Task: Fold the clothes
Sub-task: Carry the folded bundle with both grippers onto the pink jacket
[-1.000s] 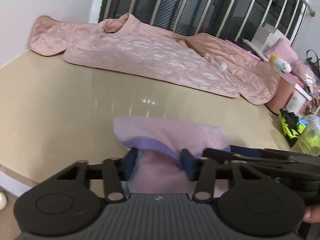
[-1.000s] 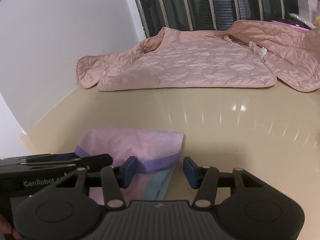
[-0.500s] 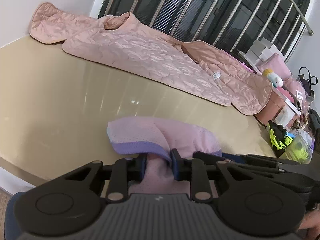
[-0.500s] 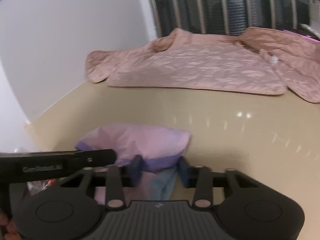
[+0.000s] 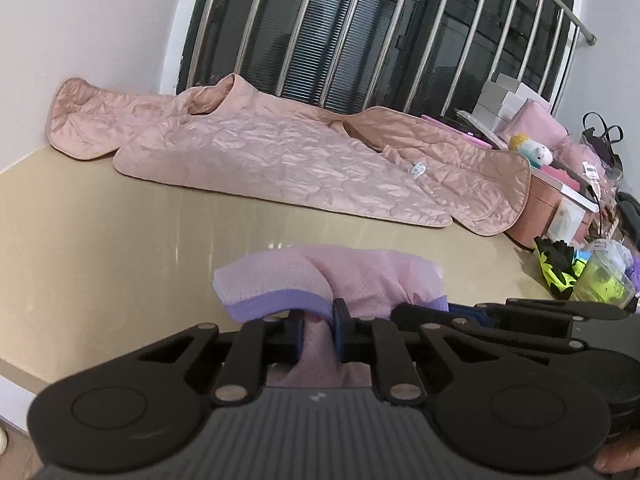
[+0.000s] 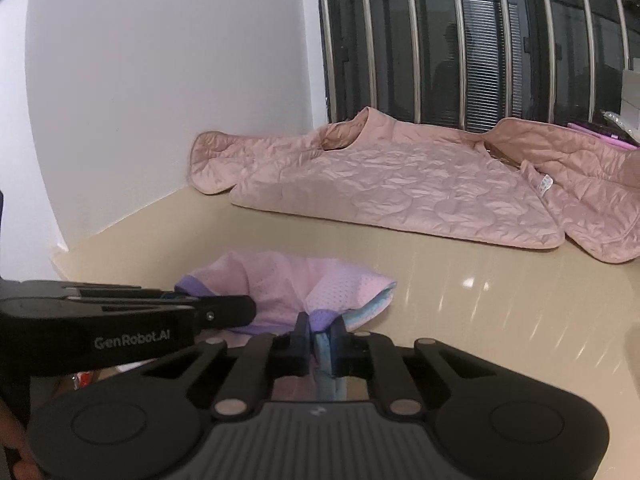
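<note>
Both jaws having just closed, left hand-held gripper (image 5: 318, 336) and right hand-held gripper (image 6: 320, 344) pinch the pink mesh garment's (image 6: 304, 284) near hem, apparently bunched; next, carry it toward twelve o'clock across the desk (image 6: 480, 292).

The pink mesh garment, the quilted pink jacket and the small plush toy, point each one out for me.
pink mesh garment (image 5: 360, 272): left wrist view, on its raised pink fold.
quilted pink jacket (image 6: 400, 184): right wrist view, on the flat back panel.
plush toy (image 5: 532, 148): left wrist view, on its head.
</note>
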Tool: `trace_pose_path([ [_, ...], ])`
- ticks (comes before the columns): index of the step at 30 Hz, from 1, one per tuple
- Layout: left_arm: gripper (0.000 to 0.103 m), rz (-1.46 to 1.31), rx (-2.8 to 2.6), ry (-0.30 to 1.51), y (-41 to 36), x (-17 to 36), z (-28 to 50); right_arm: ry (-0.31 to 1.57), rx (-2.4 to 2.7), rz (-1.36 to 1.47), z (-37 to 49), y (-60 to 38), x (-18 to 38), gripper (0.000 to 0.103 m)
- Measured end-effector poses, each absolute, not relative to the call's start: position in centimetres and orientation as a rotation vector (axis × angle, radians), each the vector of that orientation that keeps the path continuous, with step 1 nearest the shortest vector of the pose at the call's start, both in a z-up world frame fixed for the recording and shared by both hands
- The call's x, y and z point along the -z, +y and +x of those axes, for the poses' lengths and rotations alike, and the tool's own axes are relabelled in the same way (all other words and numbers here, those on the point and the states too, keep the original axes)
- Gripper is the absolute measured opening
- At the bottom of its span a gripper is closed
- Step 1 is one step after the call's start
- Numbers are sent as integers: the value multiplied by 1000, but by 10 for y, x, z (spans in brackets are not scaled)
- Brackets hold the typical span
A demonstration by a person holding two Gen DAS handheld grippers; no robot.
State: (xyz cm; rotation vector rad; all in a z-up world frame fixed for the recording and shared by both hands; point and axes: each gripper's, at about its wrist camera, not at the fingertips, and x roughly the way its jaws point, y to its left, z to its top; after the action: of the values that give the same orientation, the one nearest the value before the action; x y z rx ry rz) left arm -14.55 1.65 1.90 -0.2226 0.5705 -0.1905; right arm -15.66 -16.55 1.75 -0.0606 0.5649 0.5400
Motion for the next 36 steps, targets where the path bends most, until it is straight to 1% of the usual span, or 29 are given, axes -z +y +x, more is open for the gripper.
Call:
trace_pose_path([
  [10, 13, -214, 206, 569, 10, -37, -133, 561, -526, -25, -145, -175, -29, 8],
  [18, 13, -177, 252, 455, -3, -97, -97, 437, -512, -50, -120, -188, -79, 8],
  [23, 13, -146, 284, 370, -24, -140, -49, 332, -435, -124, -86, -195, -114, 8],
  [28, 13, -155, 317, 342, -50, -170, 18, 301, -356, -108, -35, -211, -143, 8],
  [32, 13, -150, 332, 331, -73, -180, 77, 301, -293, -85, 23, -222, -152, 8],
  [36, 13, -176, 339, 351, -89, -174, 141, 332, -265, -46, 93, -233, -149, 8],
])
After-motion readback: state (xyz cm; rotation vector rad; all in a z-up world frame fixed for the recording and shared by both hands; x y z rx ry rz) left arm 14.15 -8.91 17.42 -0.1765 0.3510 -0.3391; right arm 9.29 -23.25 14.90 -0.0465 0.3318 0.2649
